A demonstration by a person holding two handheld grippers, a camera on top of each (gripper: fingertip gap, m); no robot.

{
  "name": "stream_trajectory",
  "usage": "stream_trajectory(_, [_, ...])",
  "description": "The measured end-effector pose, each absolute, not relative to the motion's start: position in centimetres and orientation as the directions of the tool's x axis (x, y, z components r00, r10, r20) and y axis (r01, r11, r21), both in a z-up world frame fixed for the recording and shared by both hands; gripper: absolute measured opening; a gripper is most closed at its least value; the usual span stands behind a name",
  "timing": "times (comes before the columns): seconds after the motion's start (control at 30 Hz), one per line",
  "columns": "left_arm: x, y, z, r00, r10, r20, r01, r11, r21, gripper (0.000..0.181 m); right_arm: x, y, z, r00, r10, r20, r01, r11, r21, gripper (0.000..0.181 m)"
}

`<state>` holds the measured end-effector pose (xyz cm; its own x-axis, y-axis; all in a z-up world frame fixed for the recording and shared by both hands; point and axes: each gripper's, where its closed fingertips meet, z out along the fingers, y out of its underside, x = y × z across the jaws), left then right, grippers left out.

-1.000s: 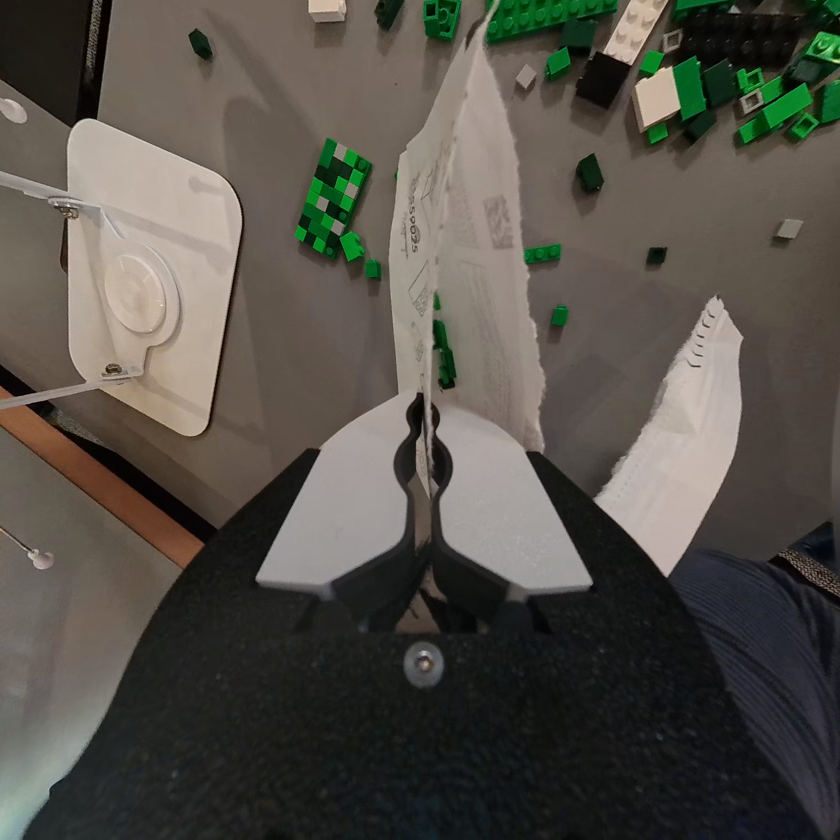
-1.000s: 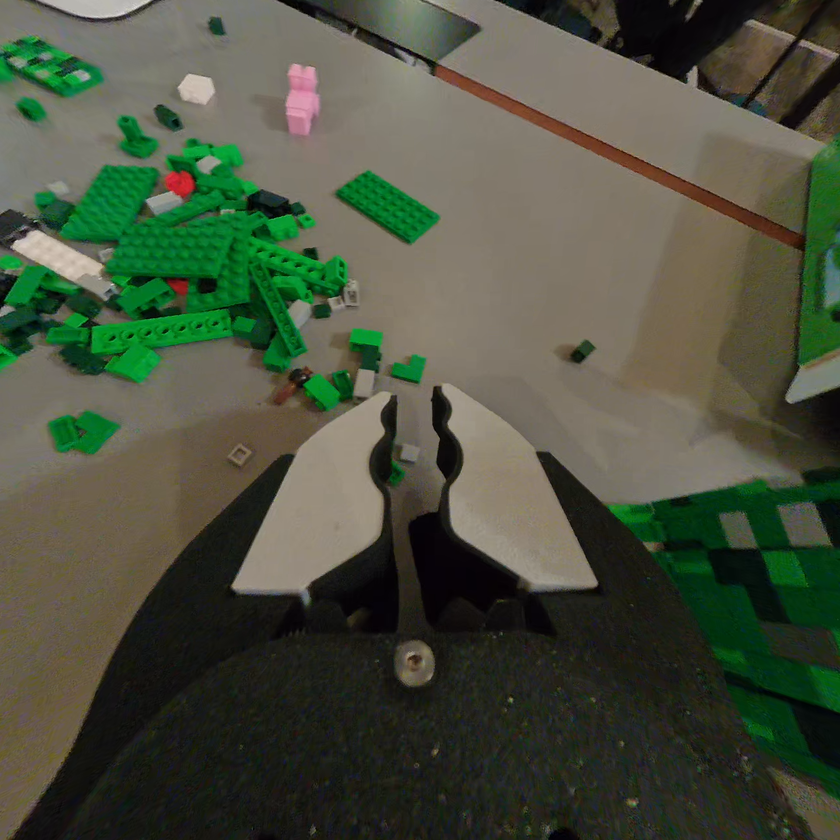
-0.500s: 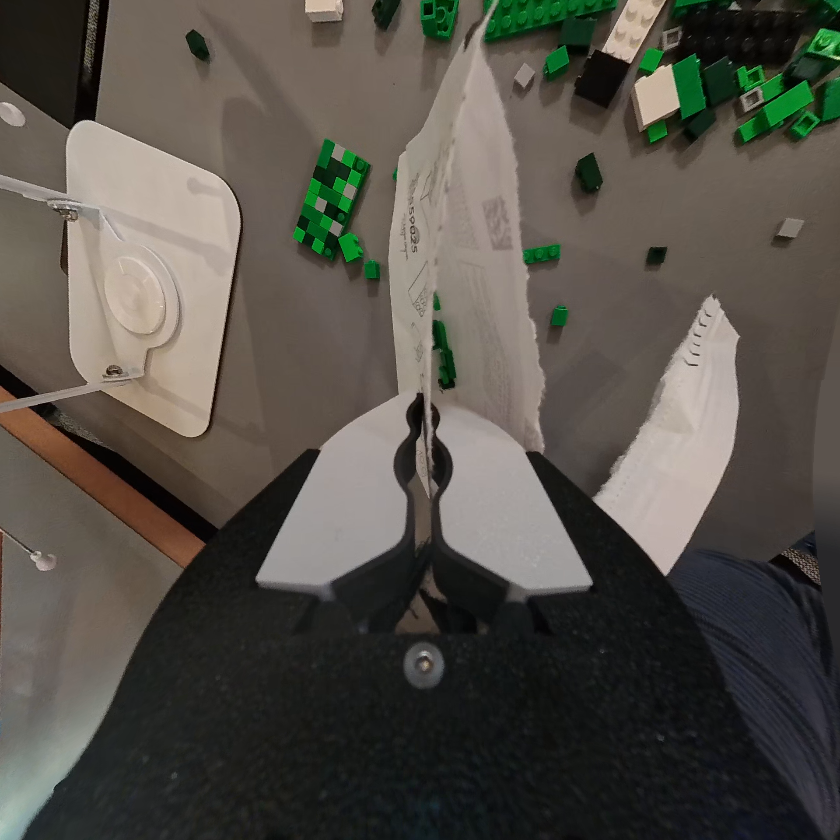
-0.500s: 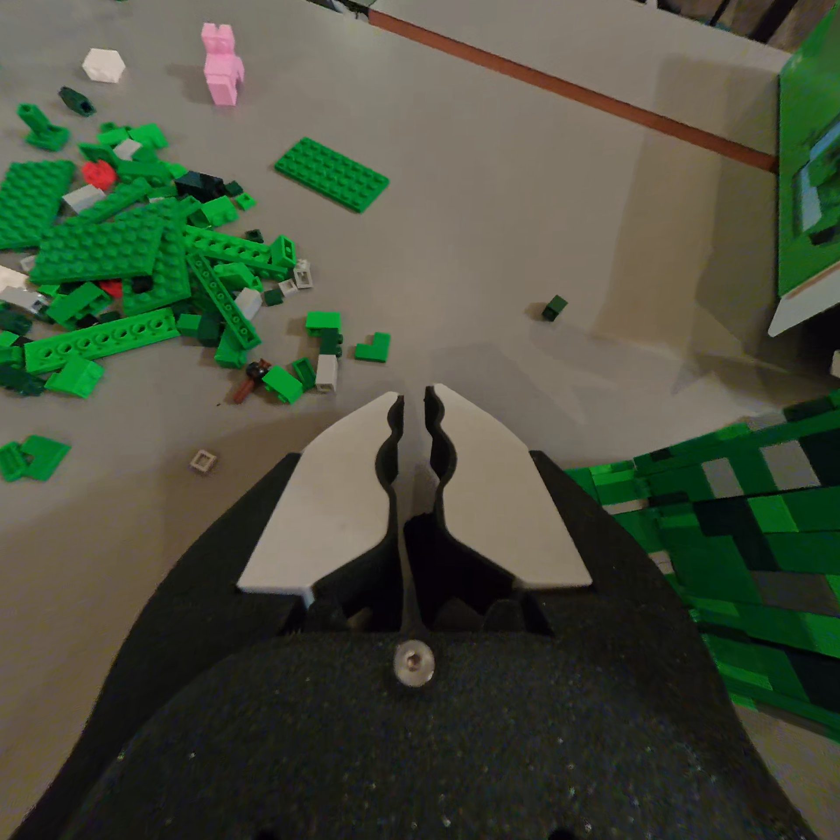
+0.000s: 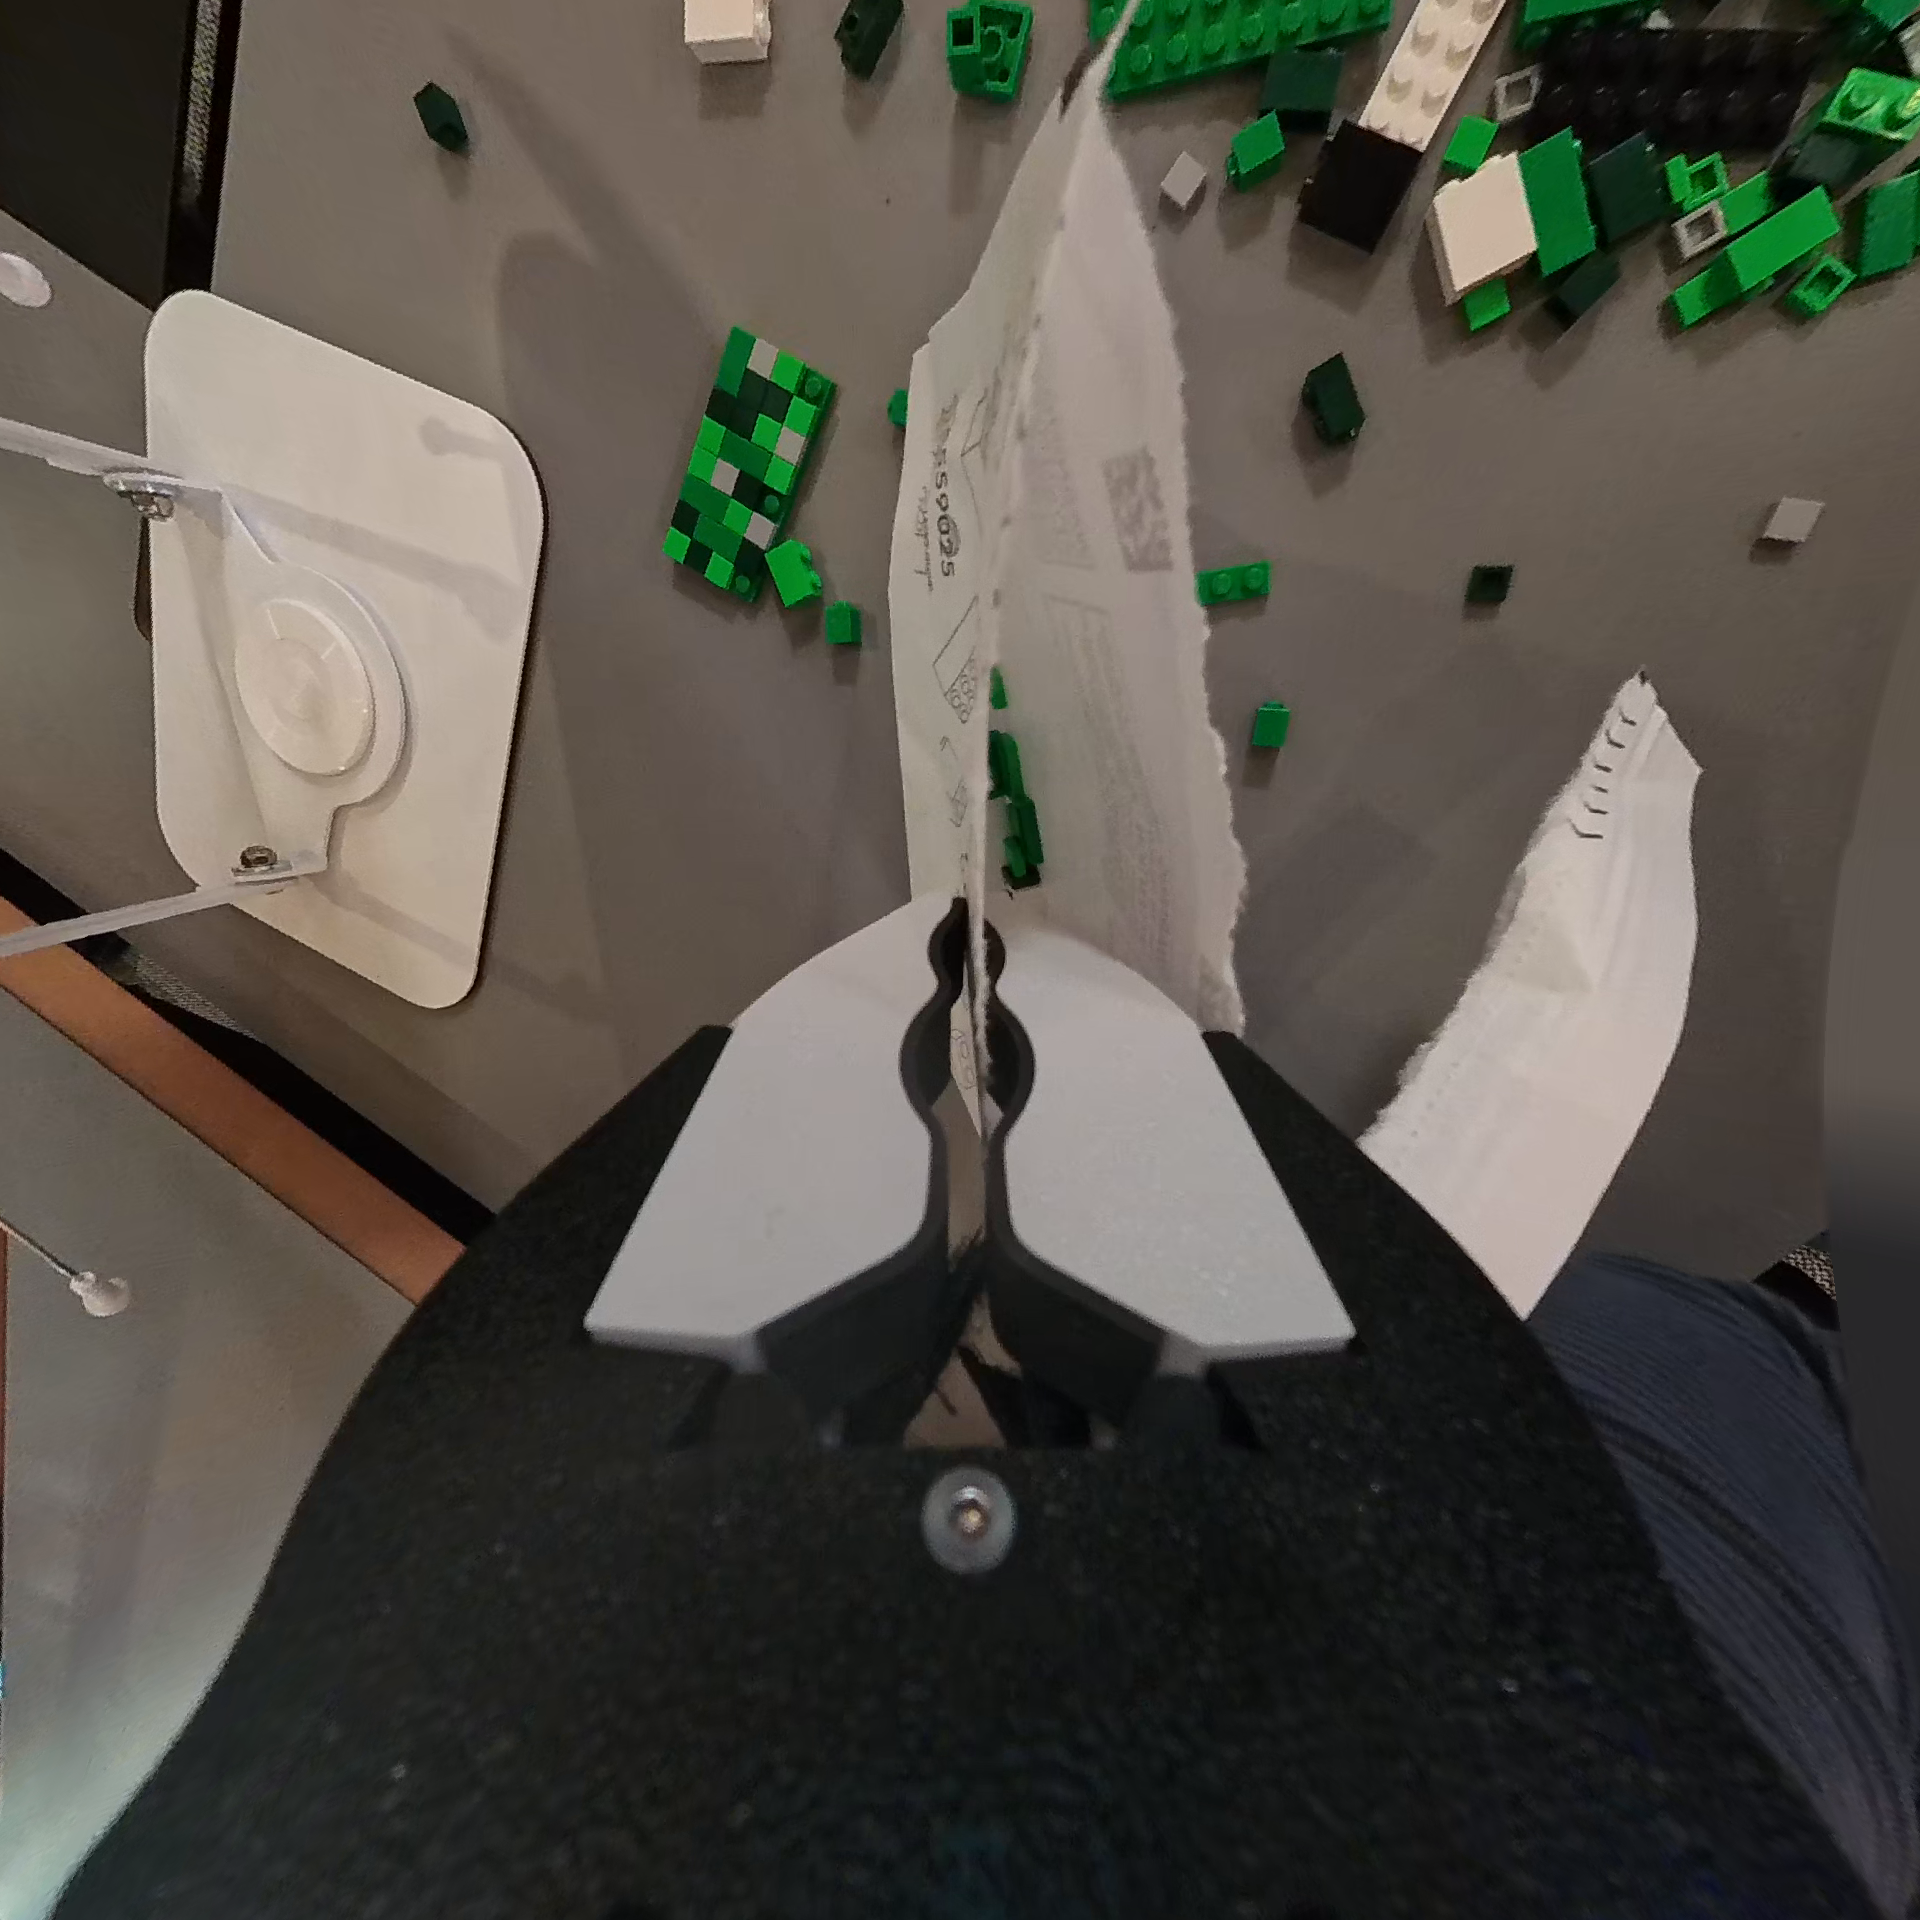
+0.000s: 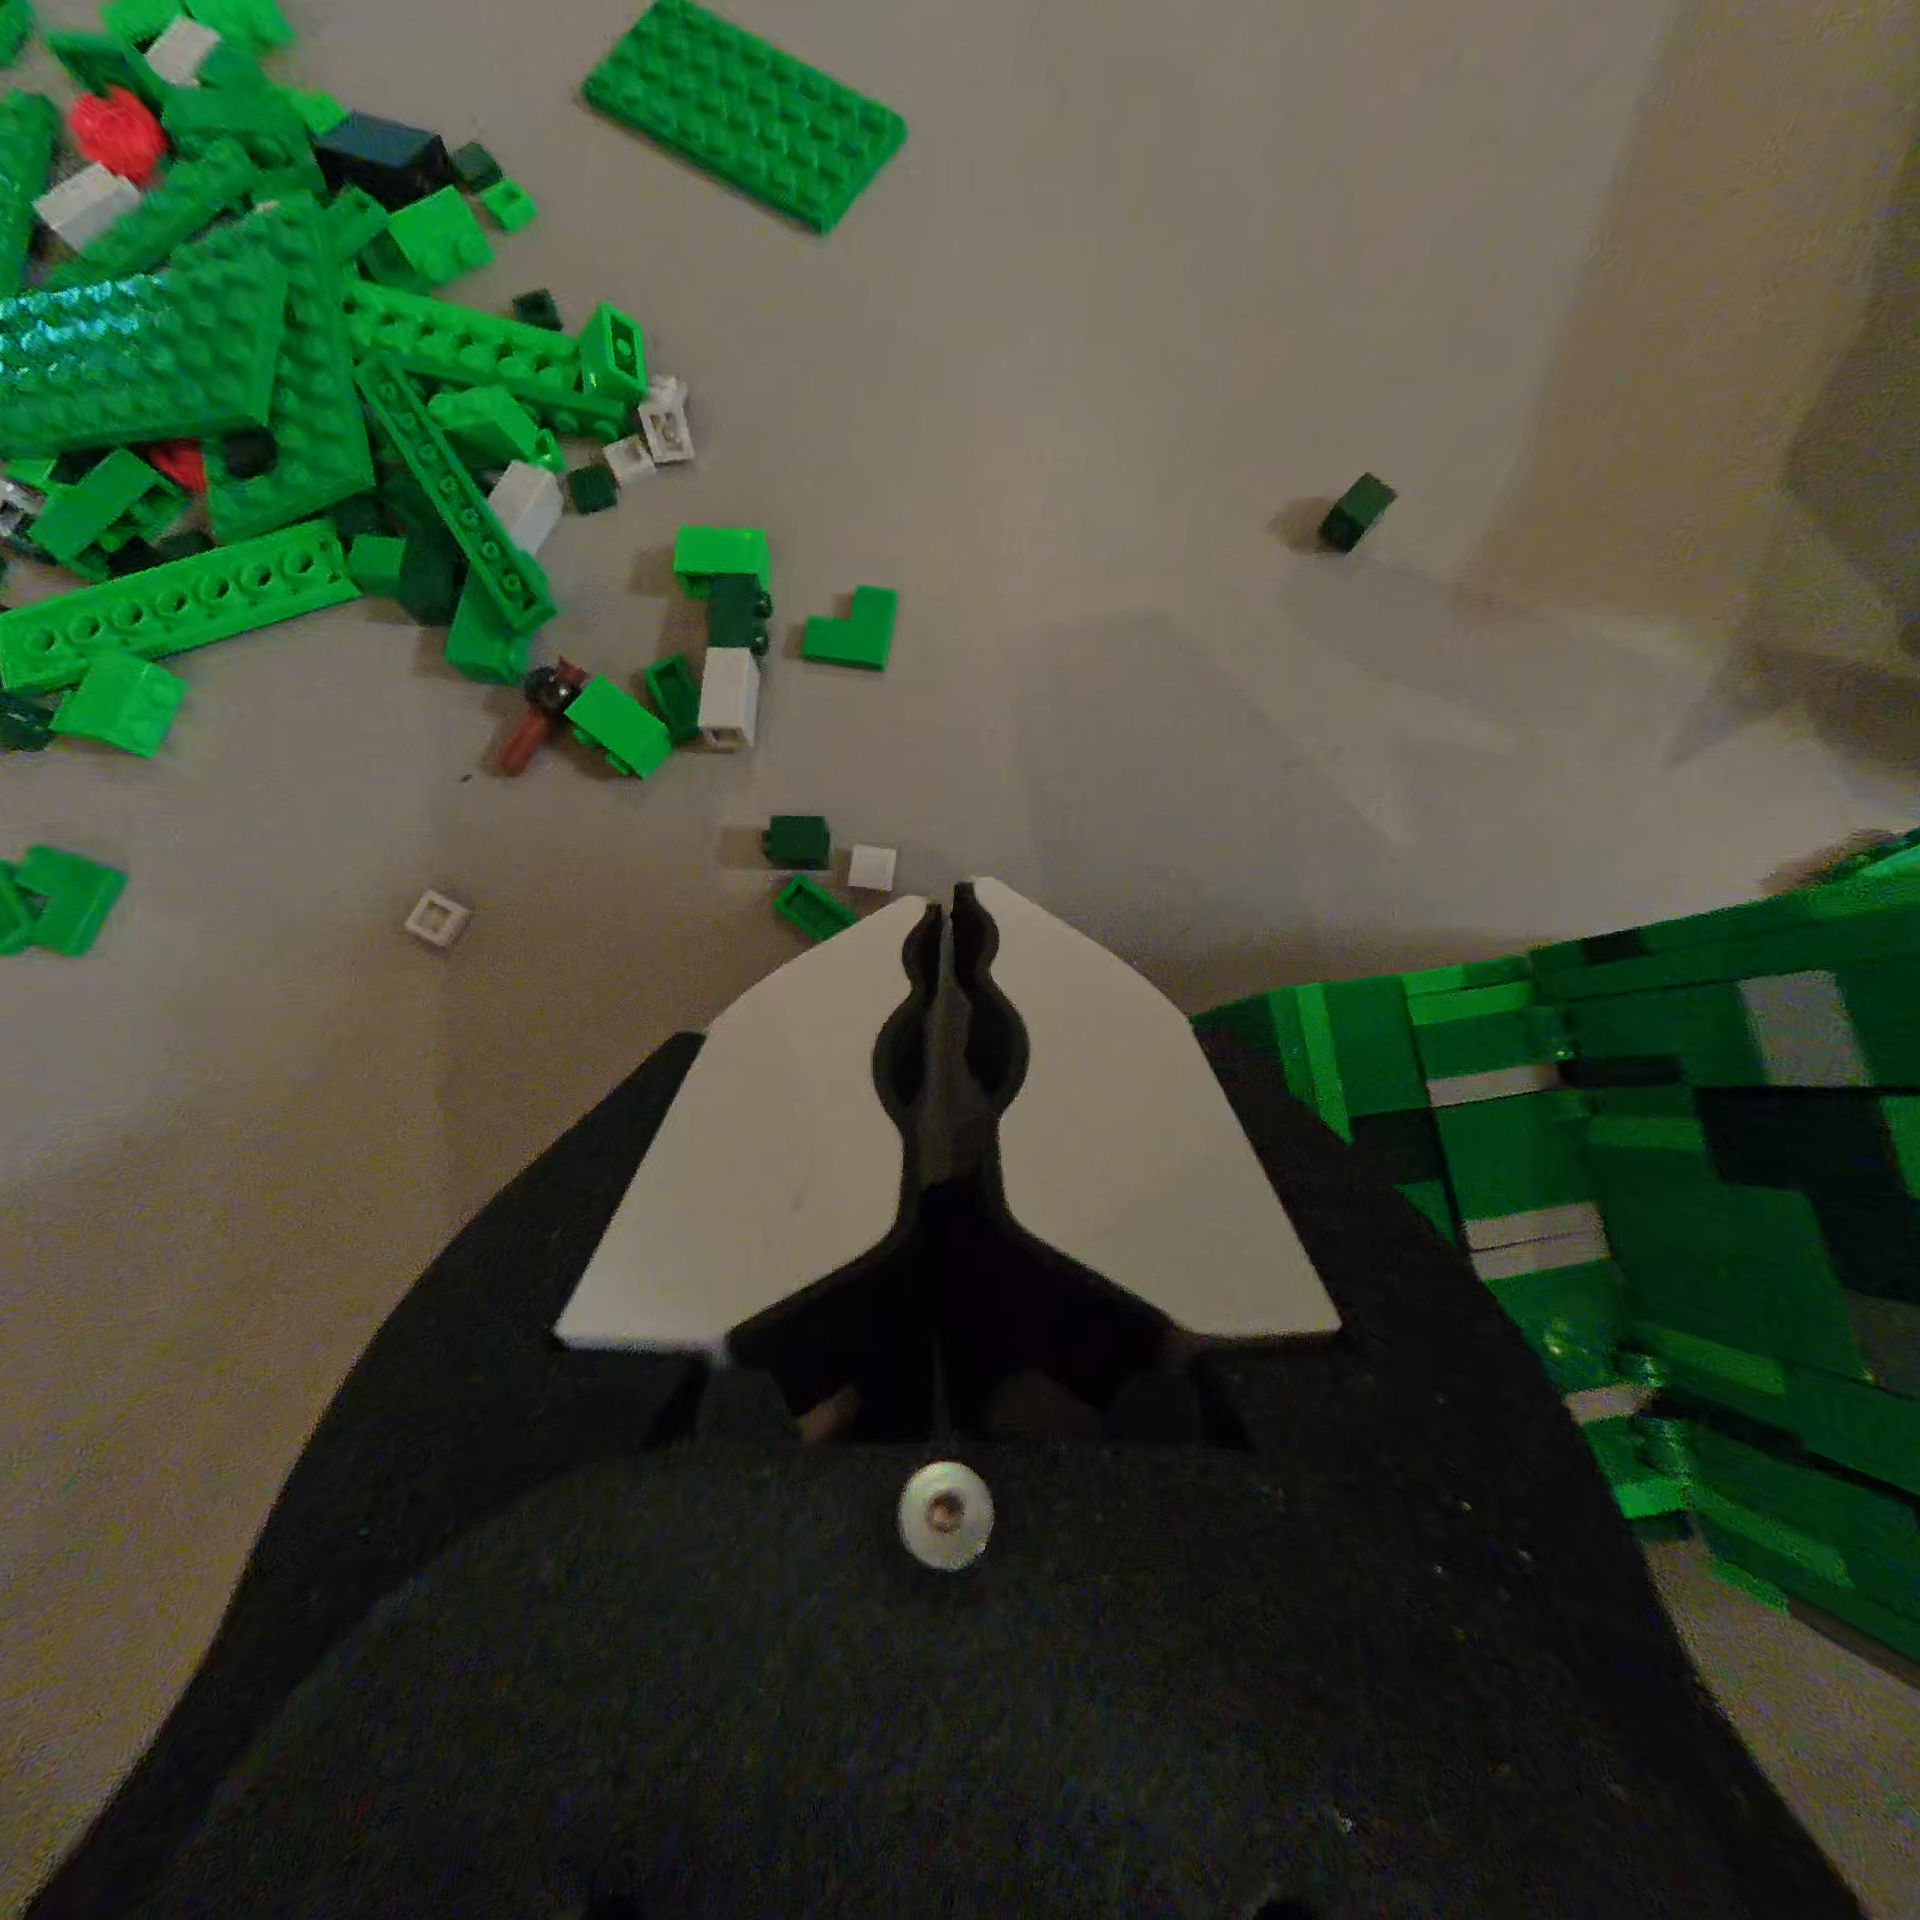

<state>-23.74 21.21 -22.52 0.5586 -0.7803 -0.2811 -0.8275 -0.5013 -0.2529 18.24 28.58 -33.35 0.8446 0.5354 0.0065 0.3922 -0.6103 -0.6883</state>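
My left gripper [image 5: 975, 914] is shut on a torn white paper bag [image 5: 1081, 582] with printing on it. The bag hangs open above the grey table. A second torn white paper piece [image 5: 1558, 977] curls at the right. My right gripper [image 6: 951, 891] is shut and empty, low over the table. It is nearest a small white tile [image 6: 871, 865], a dark green brick [image 6: 798, 840] and a green plate piece [image 6: 812, 906]. A big green block build [image 6: 1683, 1195] lies just right of the right gripper.
A pile of green, white and red bricks [image 6: 260, 416] lies at the left, with a green plate [image 6: 743, 109] behind it. A lone dark green brick [image 6: 1356, 511] sits at the right. A green pixel plate [image 5: 750, 462], a white stand base [image 5: 332, 644] and a dark sleeve [image 5: 1714, 1507] show in the left view. Tip to tip, the grippers are about 45 cm apart.
My right gripper closed from slightly open to shut and moved forward and down toward the small bricks. The left gripper held still with the paper bag.
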Motion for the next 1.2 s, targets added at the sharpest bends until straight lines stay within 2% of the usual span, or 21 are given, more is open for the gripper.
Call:
stream_trajectory(0.17, [-23.8,21.2,-22.5,0.56,-0.78,-0.28,-0.827,-0.502,-0.253,0.0,17.4,27.7,-33.4,0.8,0.596,-0.064,0.4,-0.611,-0.683,0.005])
stream_trajectory(0.3, [-23.7,21.2,-22.5,0.558,-0.781,-0.28,-0.828,-0.501,-0.254,0.0,13.1,24.4,-31.8,0.535,0.841,-0.083,0.51,-0.4,-0.762,0.013])
stream_trajectory(0.37, [-23.6,21.2,-22.5,0.554,-0.784,-0.28,-0.83,-0.497,-0.253,0.0,12.4,23.7,-32.9,0.487,0.871,-0.059,0.584,-0.375,-0.72,0.015])
stream_trajectory(0.4, [-23.5,21.2,-22.6,0.552,-0.785,-0.281,-0.832,-0.495,-0.251,0.0,12.2,23.4,-33.6,0.471,0.879,-0.071,0.606,-0.381,-0.698,0.017])
stream_trajectory(0.5, [-23.2,21.1,-22.6,0.539,-0.794,-0.282,-0.84,-0.484,-0.245,0.0,11.0,23.4,-33.0,0.455,0.881,-0.128,0.554,-0.392,-0.735,0.018])
stream_trajectory(0.93, [-22.1,20.9,-22.4,0.503,-0.815,-0.289,-0.861,-0.443,-0.249,0.0,10.1,23.3,-33.5,0.444,0.886,-0.134,0.567,-0.394,-0.723,0.01])
stream_trajectory(1.07, [-20.7,20.6,-22.6,0.449,-0.843,-0.296,-0.89,-0.393,-0.232,0.0,5.8,22.1,-28.3,0.351,0.92,-0.175,0.414,-0.321,-0.852,0.01])
stream_trajectory(1.2, [-18.9,20.4,-23.2,0.379,-0.876,-0.298,-0.923,-0.335,-0.188,0.0,-2.4,19.5,-19.8,0.251,0.966,-0.067,0.224,-0.126,-0.966,0.01])
